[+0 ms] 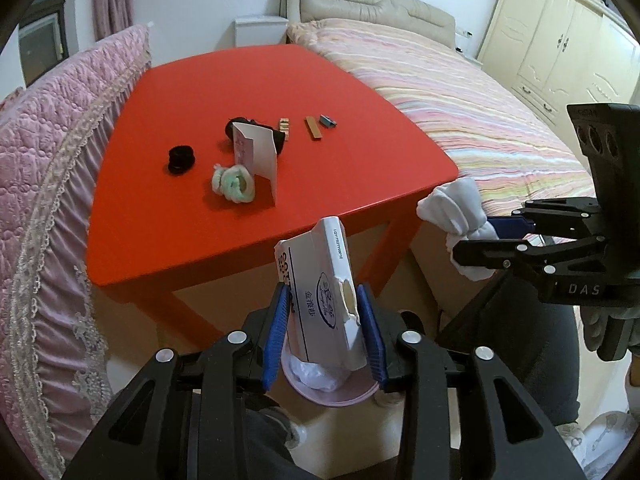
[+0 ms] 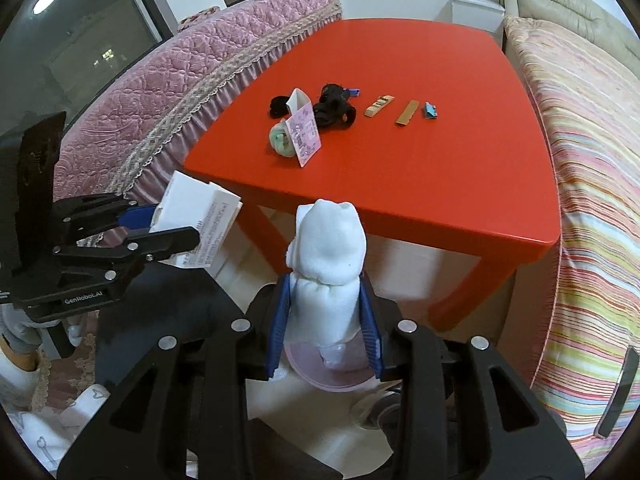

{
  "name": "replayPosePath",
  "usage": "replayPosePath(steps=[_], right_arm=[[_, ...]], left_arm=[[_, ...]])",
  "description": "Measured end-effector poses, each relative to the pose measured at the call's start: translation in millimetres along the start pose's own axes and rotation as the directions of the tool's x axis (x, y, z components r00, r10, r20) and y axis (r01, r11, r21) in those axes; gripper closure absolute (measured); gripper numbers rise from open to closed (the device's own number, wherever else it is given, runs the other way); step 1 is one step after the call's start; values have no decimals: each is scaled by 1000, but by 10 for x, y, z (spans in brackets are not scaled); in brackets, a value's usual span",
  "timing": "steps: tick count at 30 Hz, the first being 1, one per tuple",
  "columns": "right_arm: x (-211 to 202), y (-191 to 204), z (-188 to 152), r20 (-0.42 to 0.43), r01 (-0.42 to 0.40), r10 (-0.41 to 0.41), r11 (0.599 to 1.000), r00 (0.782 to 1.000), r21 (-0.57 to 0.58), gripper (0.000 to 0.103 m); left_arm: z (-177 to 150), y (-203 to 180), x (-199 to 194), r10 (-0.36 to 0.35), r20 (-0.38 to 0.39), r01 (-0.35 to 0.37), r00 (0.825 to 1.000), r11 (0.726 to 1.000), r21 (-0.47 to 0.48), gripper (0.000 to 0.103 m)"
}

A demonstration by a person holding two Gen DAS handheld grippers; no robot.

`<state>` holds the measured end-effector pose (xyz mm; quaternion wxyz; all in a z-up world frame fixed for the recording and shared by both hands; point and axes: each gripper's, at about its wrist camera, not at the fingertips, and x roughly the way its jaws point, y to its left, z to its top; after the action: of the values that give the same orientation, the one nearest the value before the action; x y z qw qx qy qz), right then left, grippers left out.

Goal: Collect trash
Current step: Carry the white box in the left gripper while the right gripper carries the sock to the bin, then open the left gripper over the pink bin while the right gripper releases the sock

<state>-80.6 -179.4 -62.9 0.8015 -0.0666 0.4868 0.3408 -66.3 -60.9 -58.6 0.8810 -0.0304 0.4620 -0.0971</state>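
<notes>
While both grippers are held over the pink bin (image 1: 340,394):
Left gripper (image 1: 325,332): white box (image 1: 320,292) stood between part-open jaws, pads at its sides.
Right gripper (image 2: 325,320): white wad (image 2: 326,264) gripped between pads.
Table (image 2: 440,168): small items left on top.

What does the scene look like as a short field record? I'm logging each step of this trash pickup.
left gripper: around a torn white box
right gripper: around a white tissue wad
bin: pink, below both grippers, white trash already inside
red table: folded card, black hair ties, green scrunchie, small sticks
surroundings: striped bed, pink couch cover
</notes>
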Motion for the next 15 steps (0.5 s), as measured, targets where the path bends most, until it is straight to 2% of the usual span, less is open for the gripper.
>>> replayPosePath(steps=[1,2,3,4,5,6,9,15], right_arm=[[-5,1,2,1,-5,5,1000,1000,1,53],[-15,-3,1,5,-6,5,1000,1000,4,45],[-28,-12,2,11,1,-1,1000,1000,7,31],[-36,-14,3,15,7,-7,1000,1000,10,22],[-40,-25,9,17,9,-10,1000,1000,16,18],[-49,-44,13,23,14,-15,1000,1000,27,11],[-52,-85,15,26,33,-34,999,999,42,6],[-28,-126,0,24,52,-53,997,998,53,4]], left_arm=[[10,2,4,-6,-3,6,1000,1000,0,61],[13,3,5,-13,-5,13,1000,1000,-3,52],[17,13,3,-14,-3,14,1000,1000,-8,36],[17,18,-1,-10,4,10,1000,1000,-12,28],[20,22,-13,-4,14,4,1000,1000,-16,16],[22,39,-26,6,28,-5,1000,1000,-23,15],[25,98,-33,23,33,-21,999,999,-45,9],[16,210,-50,50,36,-47,998,996,-77,8]])
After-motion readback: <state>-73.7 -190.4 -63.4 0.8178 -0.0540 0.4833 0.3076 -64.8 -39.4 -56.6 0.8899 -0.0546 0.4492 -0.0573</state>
